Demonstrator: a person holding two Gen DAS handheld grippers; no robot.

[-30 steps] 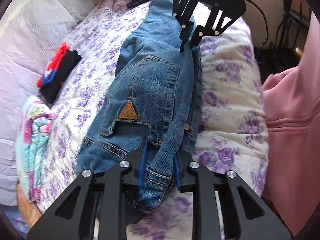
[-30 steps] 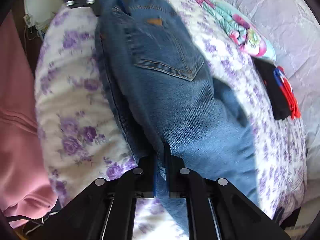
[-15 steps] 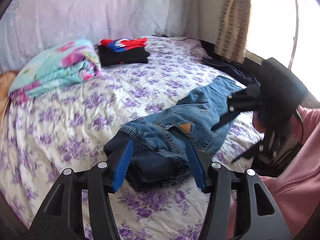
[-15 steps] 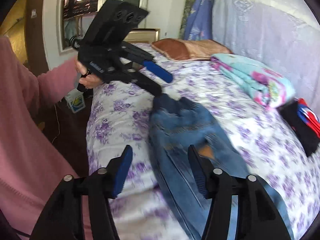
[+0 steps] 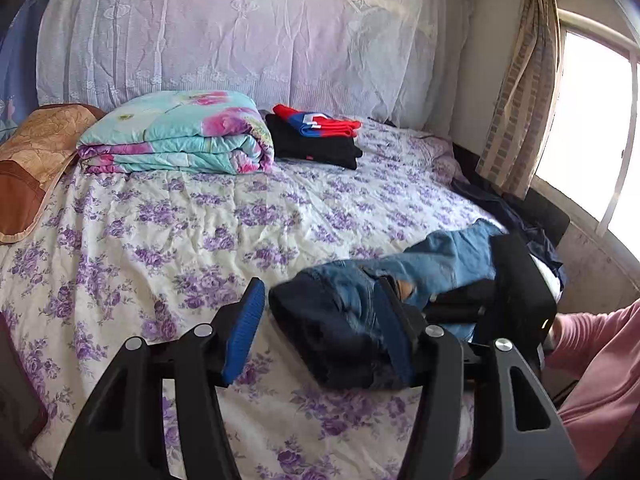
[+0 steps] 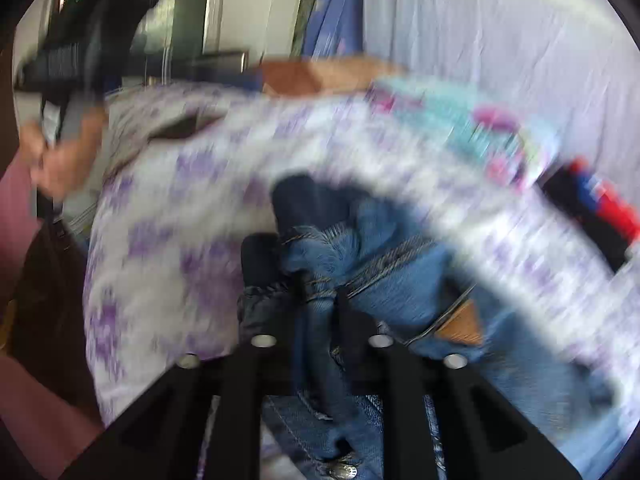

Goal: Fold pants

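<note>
Gripping one pair of jeans [image 6: 360, 264].

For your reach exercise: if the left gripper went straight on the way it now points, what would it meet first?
Probably the jeans: the open left gripper has their dark bunched end between its fingers; depth is unclear, so the floral bedsheet beyond might come first.

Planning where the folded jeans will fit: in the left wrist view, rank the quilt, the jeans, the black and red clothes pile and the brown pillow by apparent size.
1. Quilt and jeans: too close to rank; the jeans are nearer the camera and partly hidden.
2. Brown pillow, cut off by the picture's edge.
3. Black and red clothes pile.
</note>
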